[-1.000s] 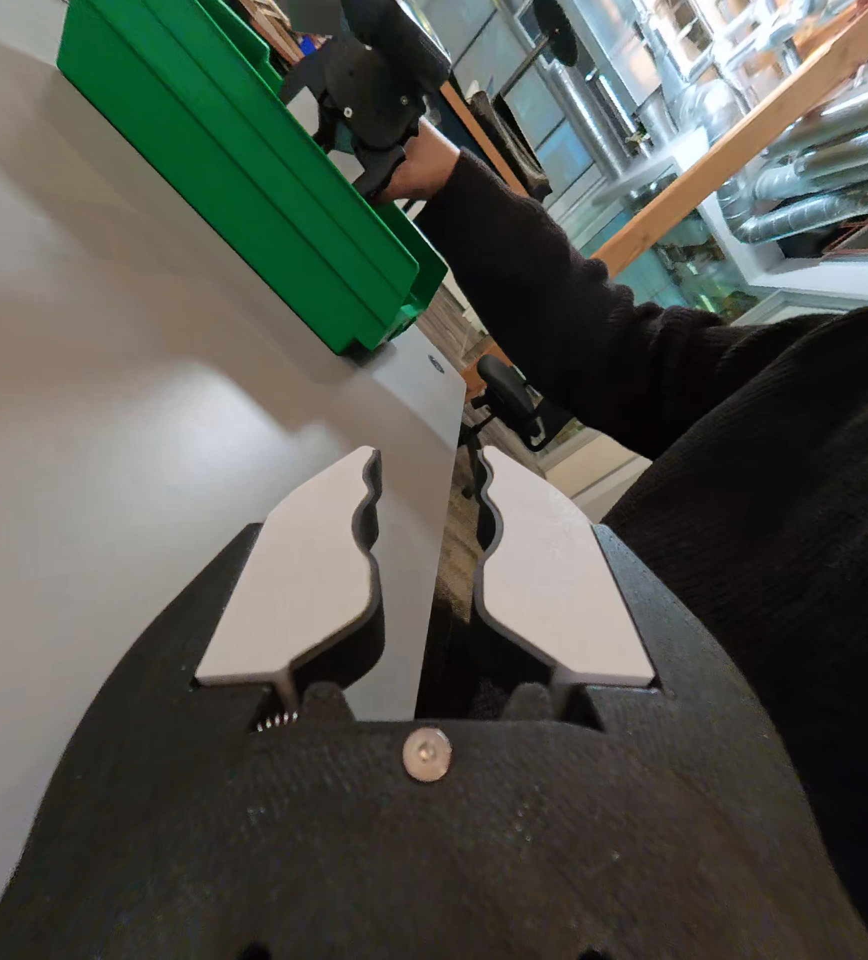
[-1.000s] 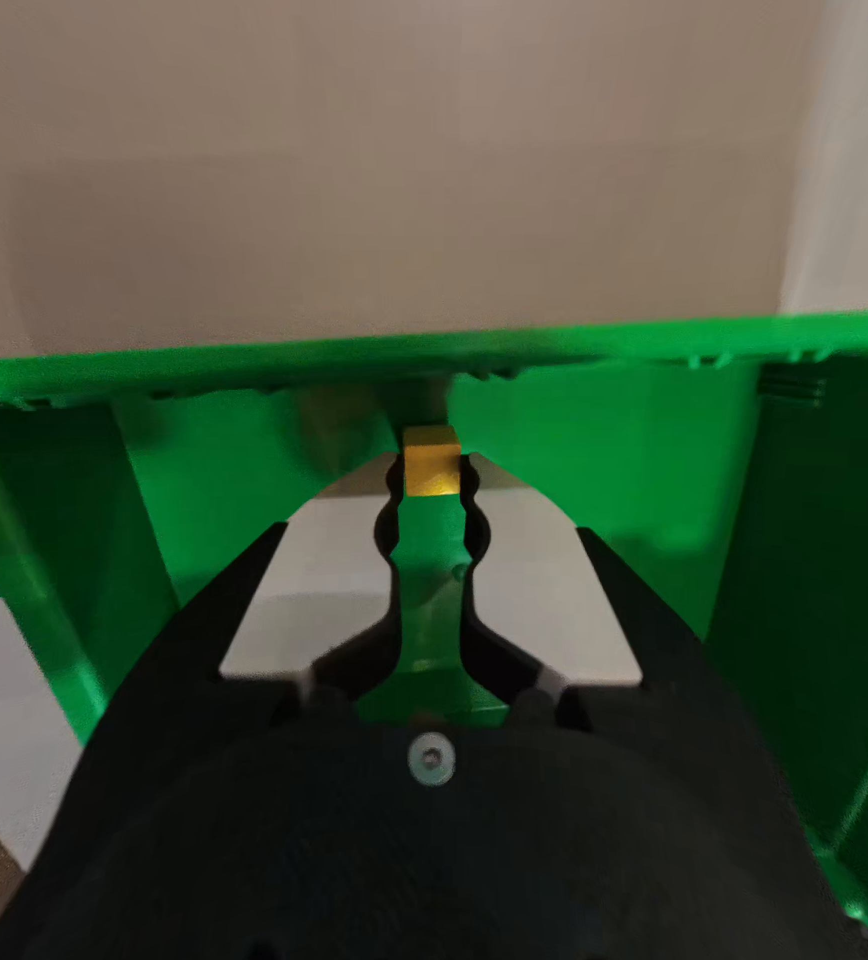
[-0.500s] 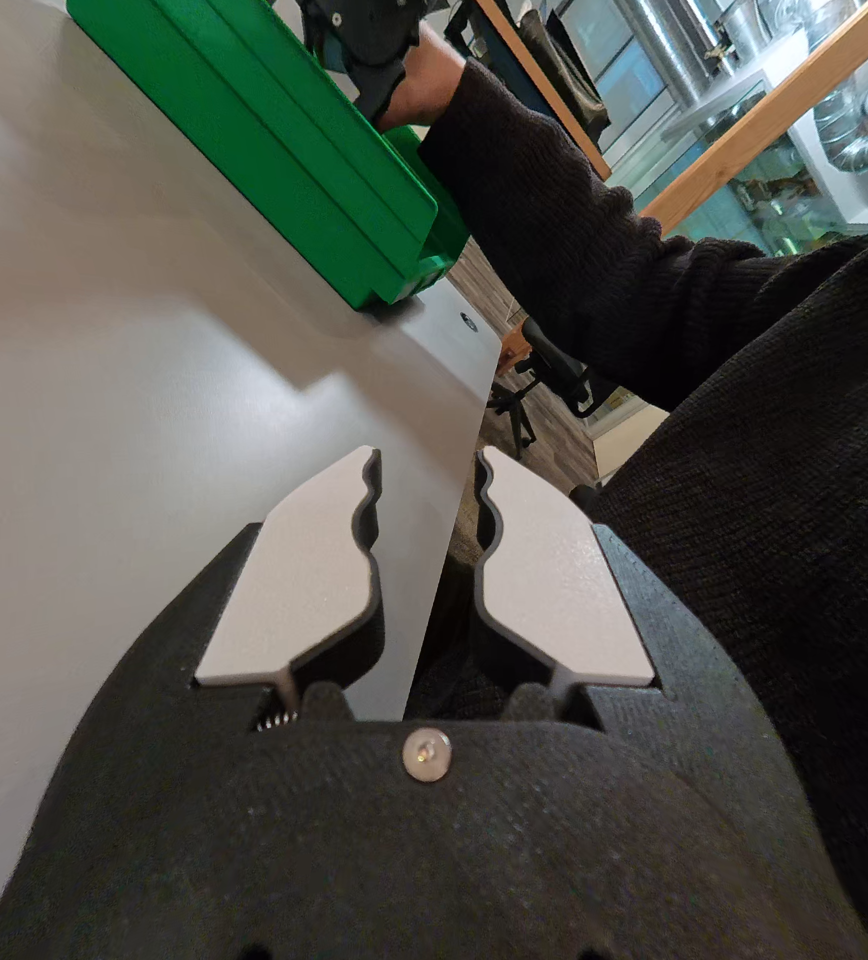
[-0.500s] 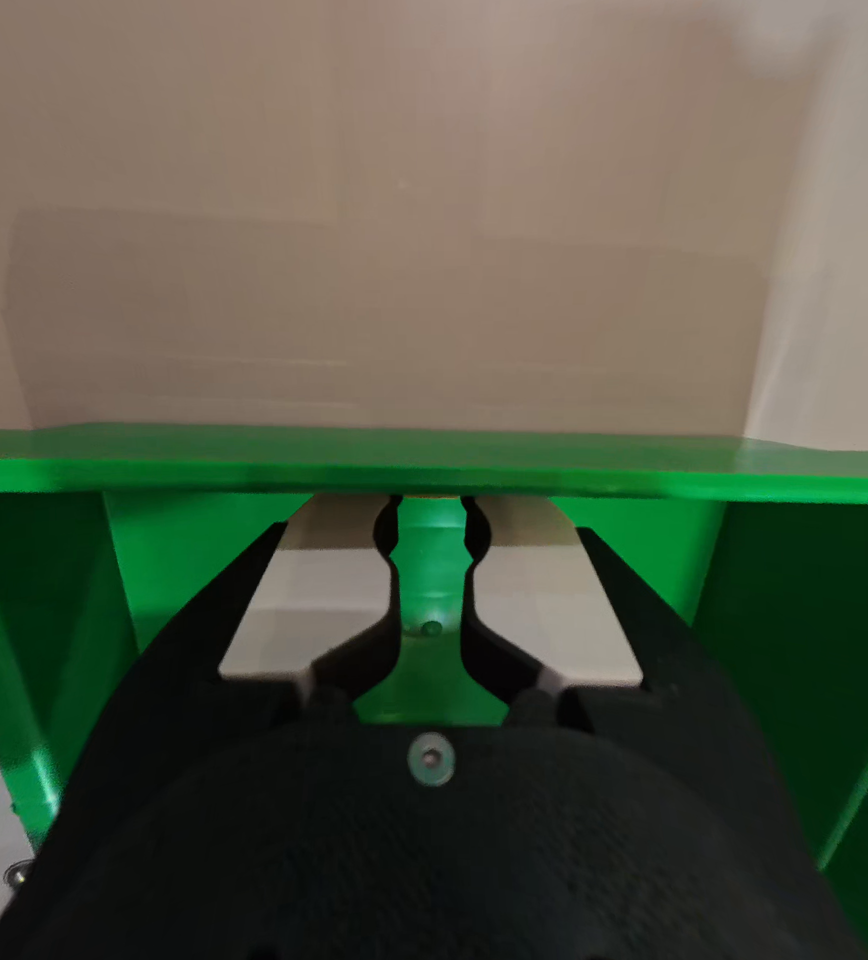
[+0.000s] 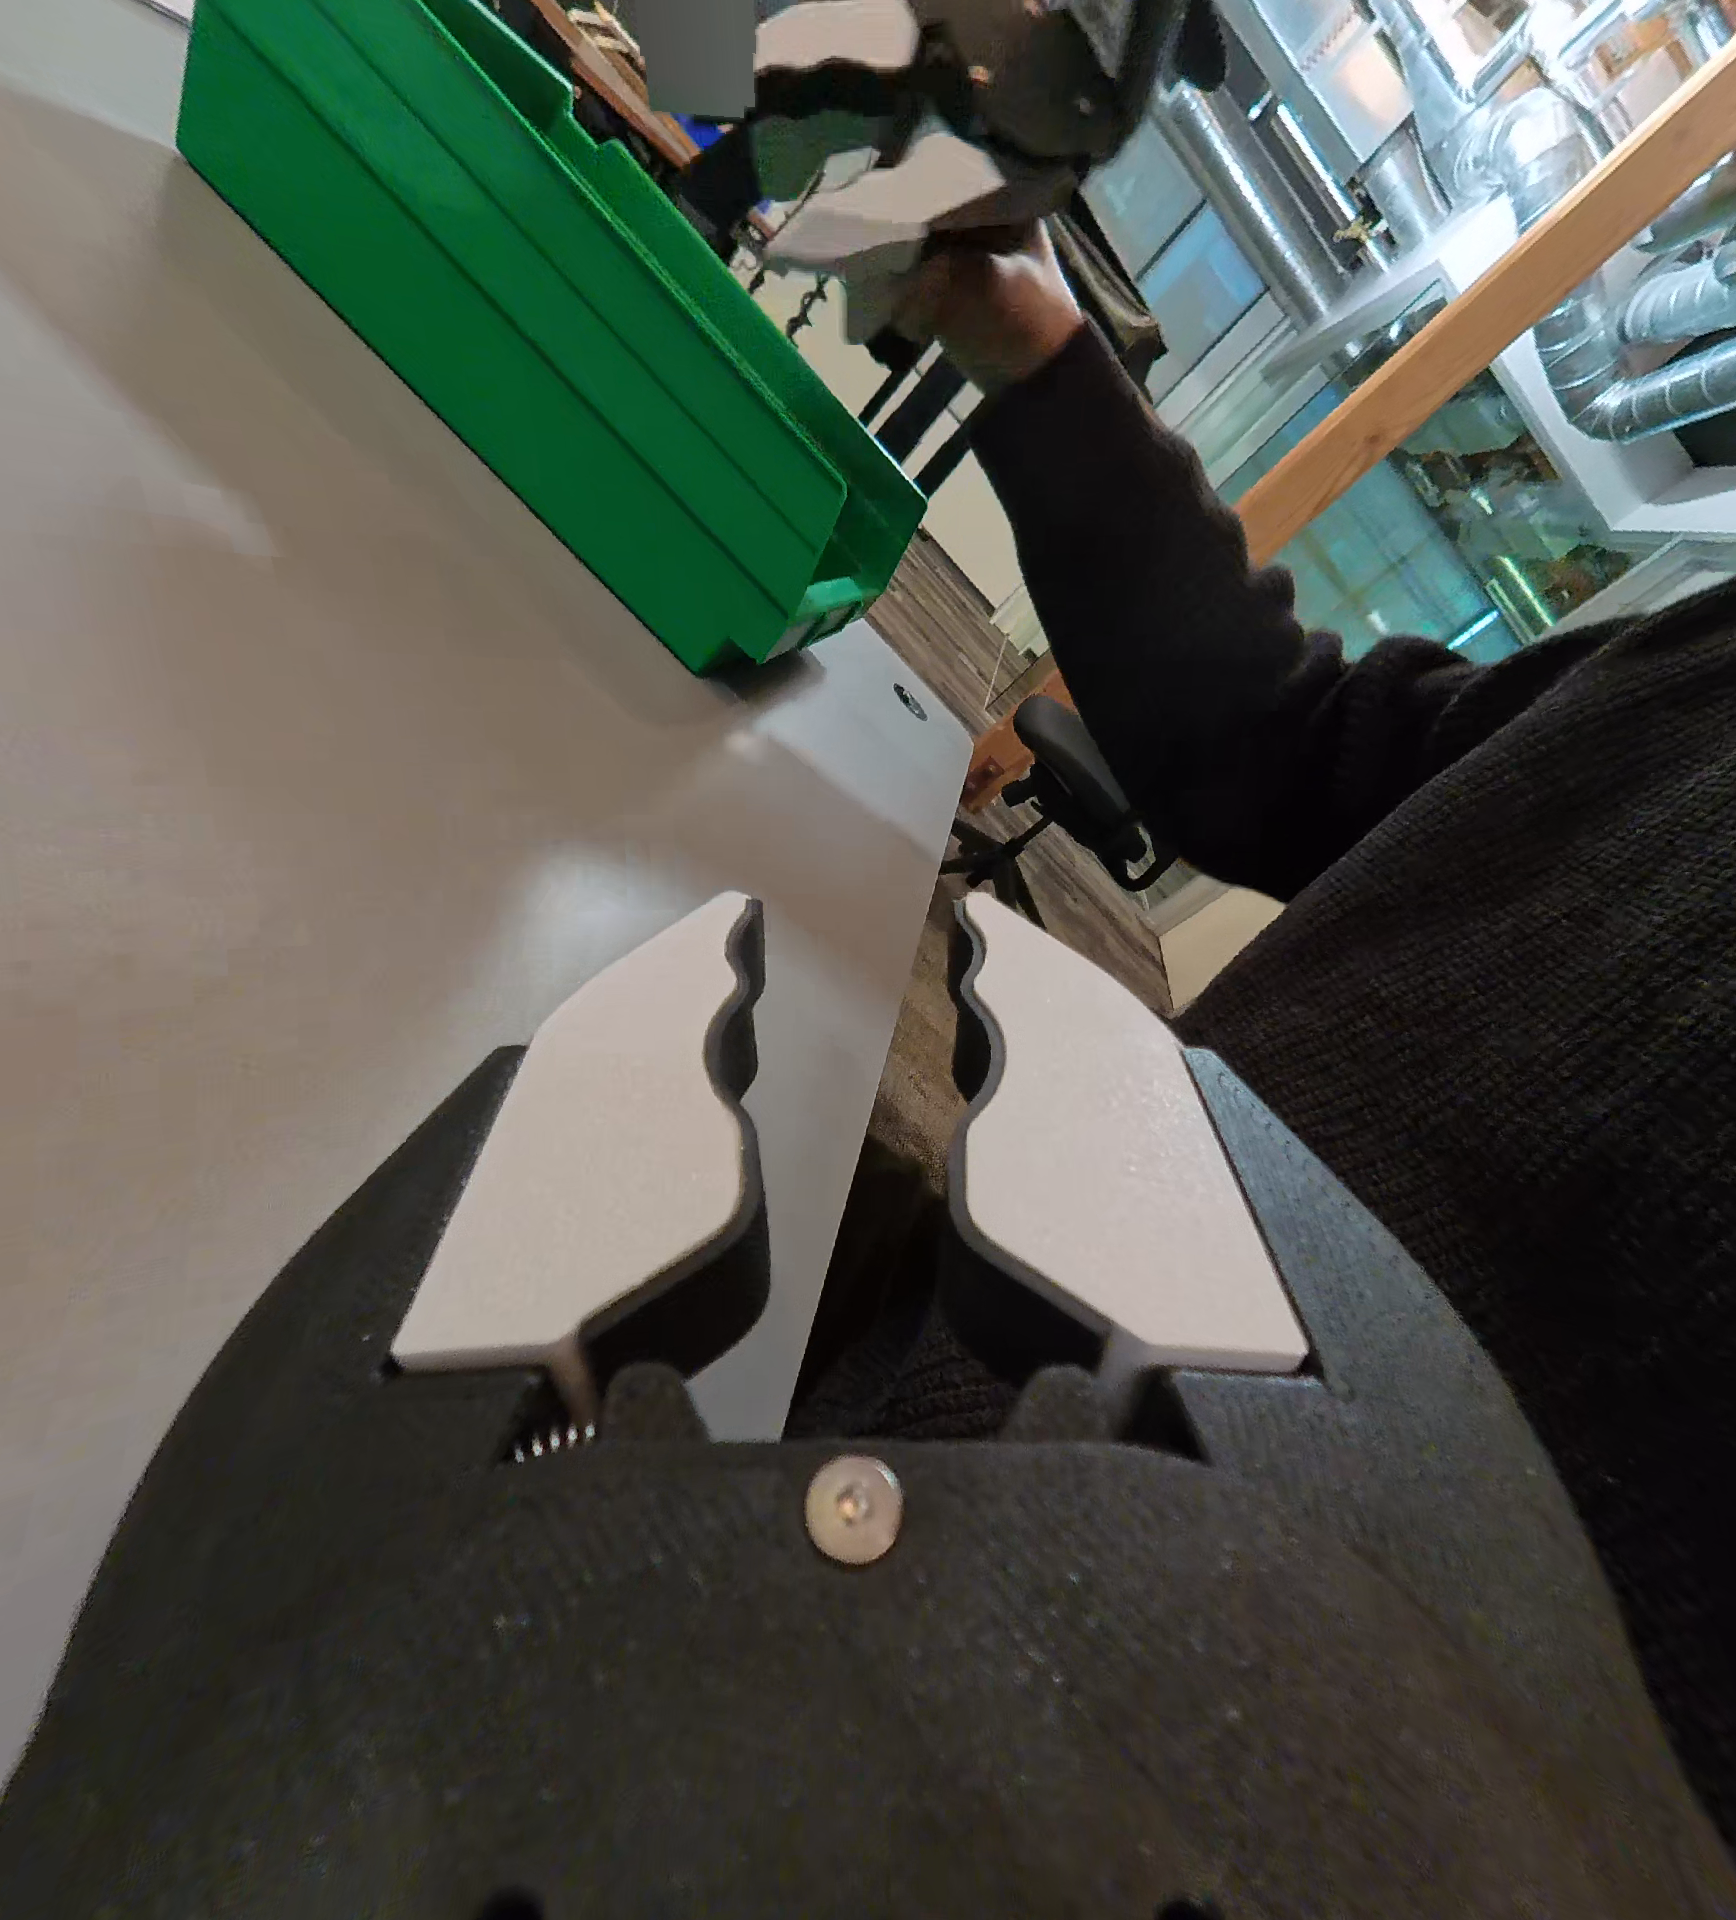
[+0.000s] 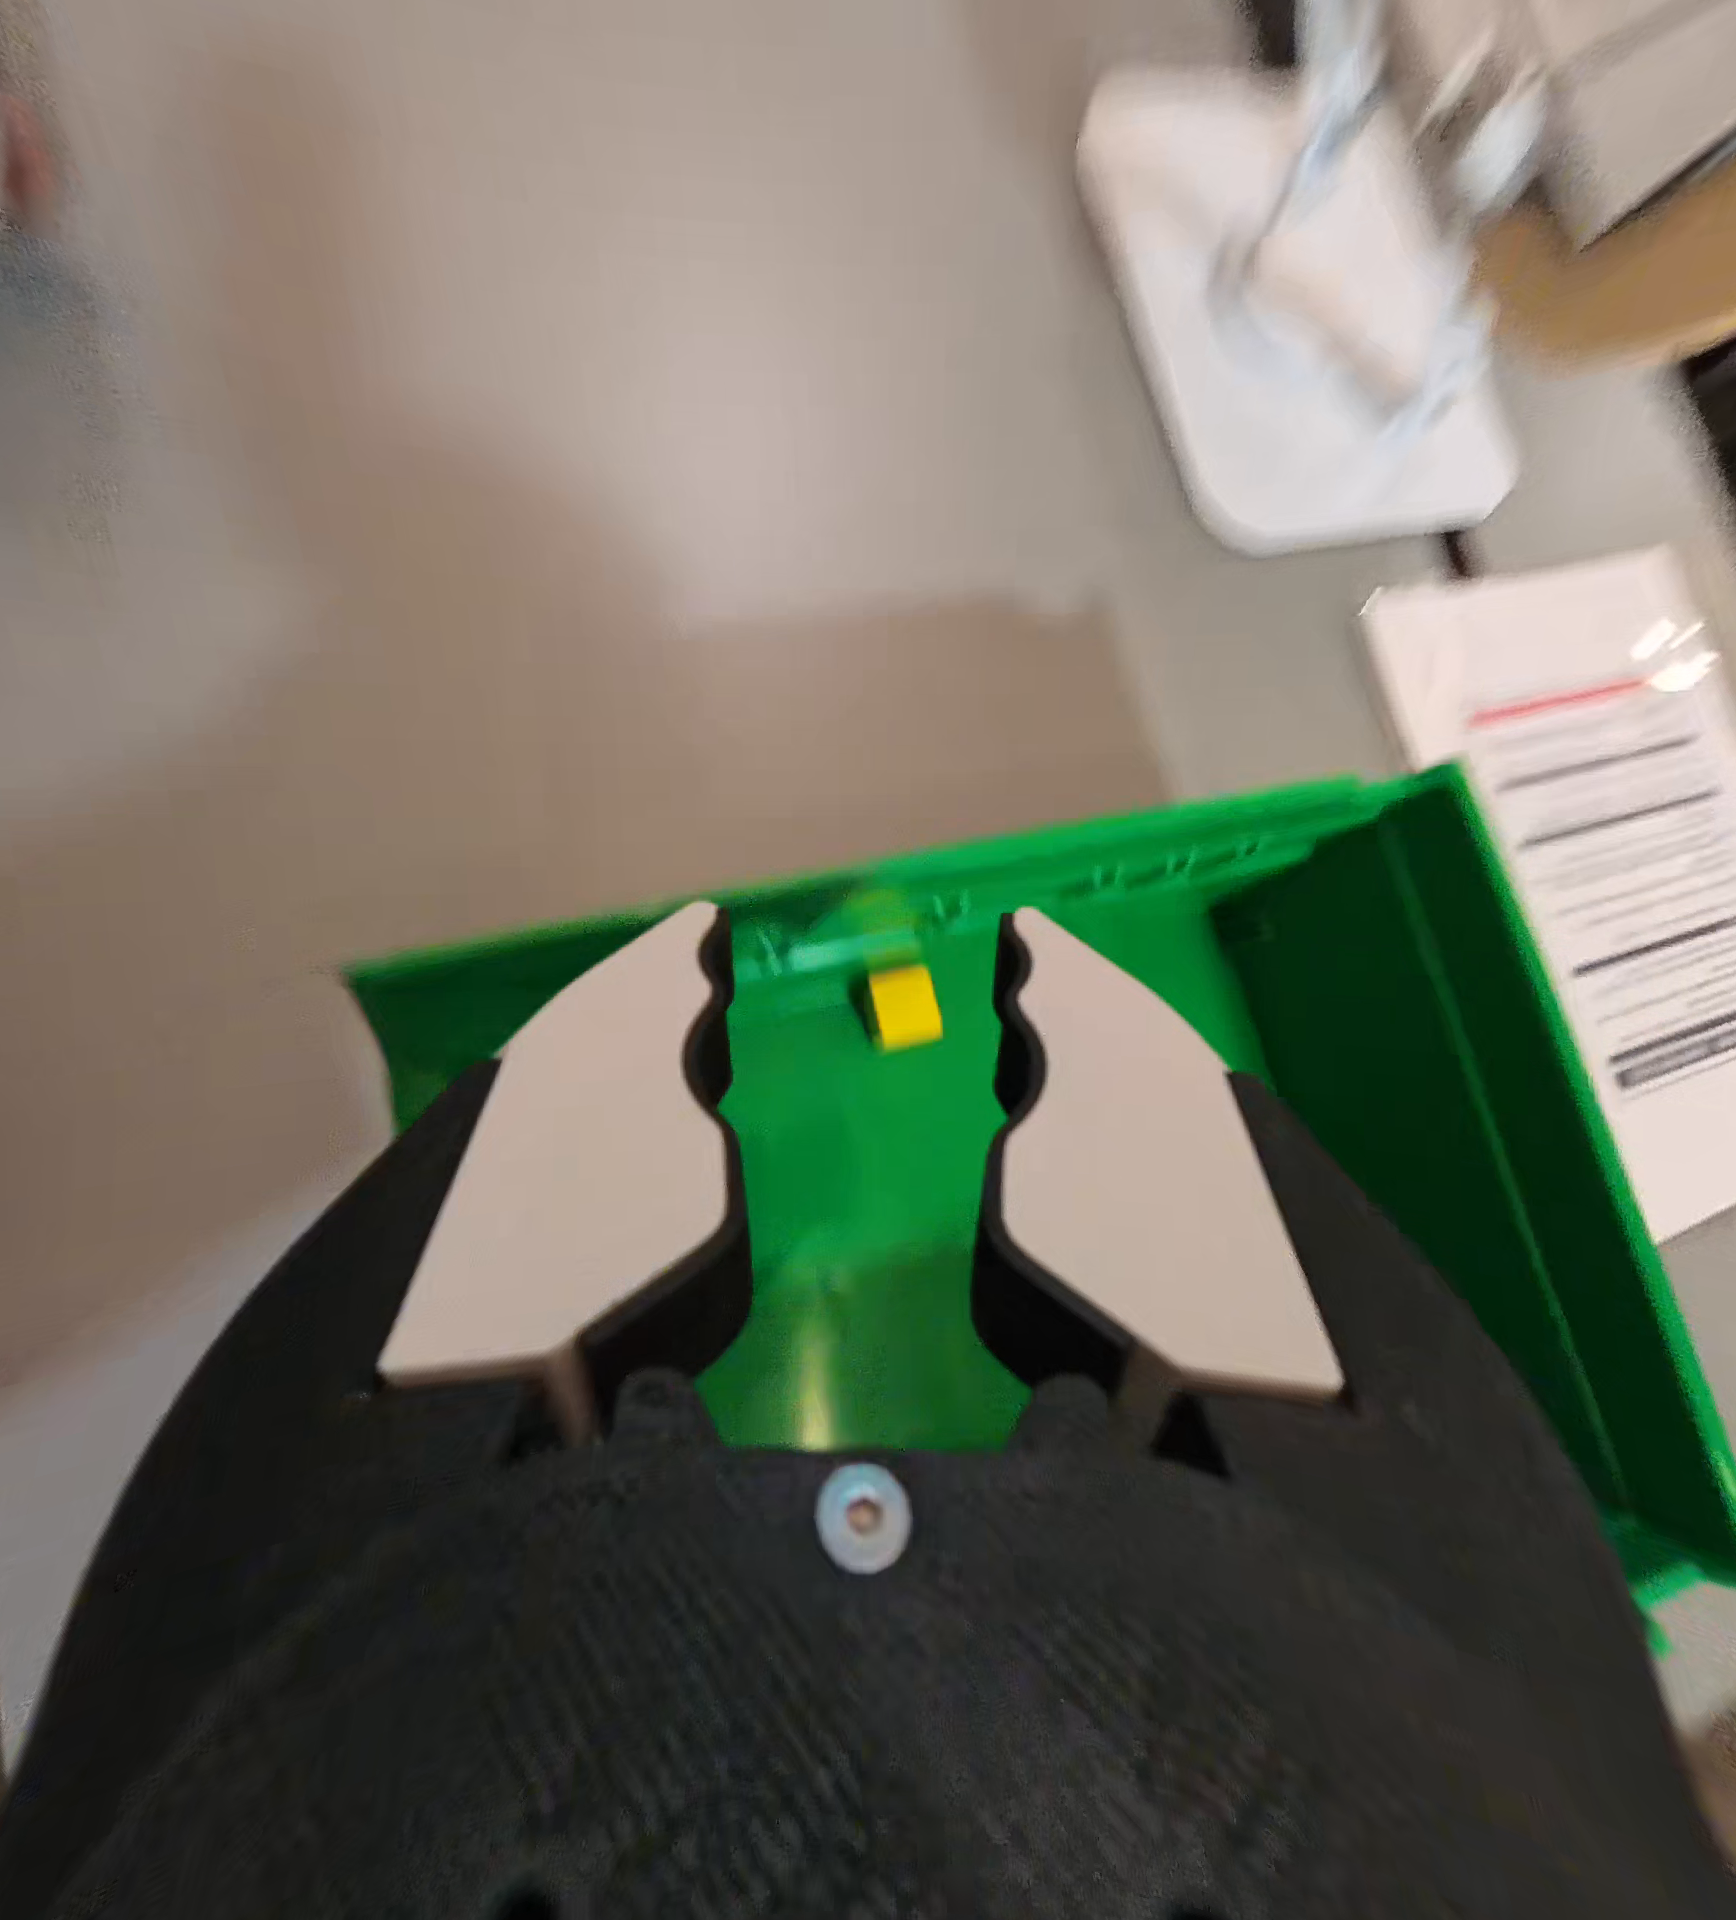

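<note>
The right gripper hangs above the green bin with its jaws spread wide and nothing between them; its view is blurred by motion. Down between its two fingers lies a small yellow block on the bin's floor, close against the far wall, clear of both fingertips. The bin stands on the grey bench, near the bench's right edge. Just beyond the bin's right wall a white printed sheet lies on the bench, and past that, toward the far right corner, sits a white tray-like thing with something pale and crumpled on it, too blurred to tell apart. The left gripper is held low at the near edge of the bench, tilted so that the bench edge runs up between its fingers; its jaws stand apart and hold nothing, one finger over the bench top and the other over the person's dark knit sleeve. From this view the green bin shows side-on at the far end of the bench, well apart from the left gripper, and above it a hand in a dark sleeve holds the right gripper raised over the bin's rim. An office chair stands on the floor beyond the bench edge.
</note>
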`<state>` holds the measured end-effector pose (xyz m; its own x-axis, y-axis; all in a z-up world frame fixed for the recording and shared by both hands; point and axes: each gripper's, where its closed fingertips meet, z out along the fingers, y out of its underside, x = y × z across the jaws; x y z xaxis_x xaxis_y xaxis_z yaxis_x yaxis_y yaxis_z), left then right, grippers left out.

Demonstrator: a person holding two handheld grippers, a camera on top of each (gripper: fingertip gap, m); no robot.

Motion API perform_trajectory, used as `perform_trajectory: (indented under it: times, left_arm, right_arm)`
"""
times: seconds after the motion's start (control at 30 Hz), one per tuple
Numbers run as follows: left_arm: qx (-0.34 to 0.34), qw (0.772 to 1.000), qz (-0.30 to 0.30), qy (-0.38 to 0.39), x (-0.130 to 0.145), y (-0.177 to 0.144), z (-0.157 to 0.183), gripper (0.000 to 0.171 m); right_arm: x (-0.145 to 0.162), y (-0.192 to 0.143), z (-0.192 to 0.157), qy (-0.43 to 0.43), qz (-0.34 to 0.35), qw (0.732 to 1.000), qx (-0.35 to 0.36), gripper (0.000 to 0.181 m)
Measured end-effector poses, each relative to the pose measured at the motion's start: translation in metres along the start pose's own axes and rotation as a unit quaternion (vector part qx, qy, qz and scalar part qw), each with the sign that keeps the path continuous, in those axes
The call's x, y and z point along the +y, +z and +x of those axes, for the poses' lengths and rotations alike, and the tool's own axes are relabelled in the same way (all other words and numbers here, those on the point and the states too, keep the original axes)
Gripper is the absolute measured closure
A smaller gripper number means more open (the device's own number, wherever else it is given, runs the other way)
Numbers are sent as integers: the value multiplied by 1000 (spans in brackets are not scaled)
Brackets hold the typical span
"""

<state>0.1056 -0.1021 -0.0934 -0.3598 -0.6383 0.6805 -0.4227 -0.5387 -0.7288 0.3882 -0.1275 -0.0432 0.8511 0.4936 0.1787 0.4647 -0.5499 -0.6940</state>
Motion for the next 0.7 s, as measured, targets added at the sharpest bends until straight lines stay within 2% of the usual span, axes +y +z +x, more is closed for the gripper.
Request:
perform_trajectory:
  times: [0.1,0.2,0.33,0.43,0.47,0.57,0.63,0.7]
  left_arm:
    - [6,1000,9,4,-4,-1,1,138]
    - [7,1000,13,22,-11,-2,1,138]
    - [-32,999,26,29,-30,-1,-9,140]
    - [-32,998,49,38,-46,-4,-6,139]
    - [-39,997,52,49,-50,-7,-6,139]
    - [-94,988,55,113,-64,-30,-13,138]
    - [-154,972,66,166,-84,-55,-22,138]
    - [-214,950,91,207,-114,-89,-30,138]
  right_arm:
    - [-52,-39,-20,58,179,981,56,130]
    - [-93,-63,-56,138,339,929,53,127]
    - [-139,-46,-118,256,489,828,-99,126]
    - [-162,-2,-153,326,514,772,-181,125]
    - [-167,14,-164,344,504,766,-201,122]
    - [-174,53,-196,352,435,796,-231,127]
    - [-175,72,-211,339,408,819,-219,130]
    - [-178,84,-221,327,388,837,-204,125]
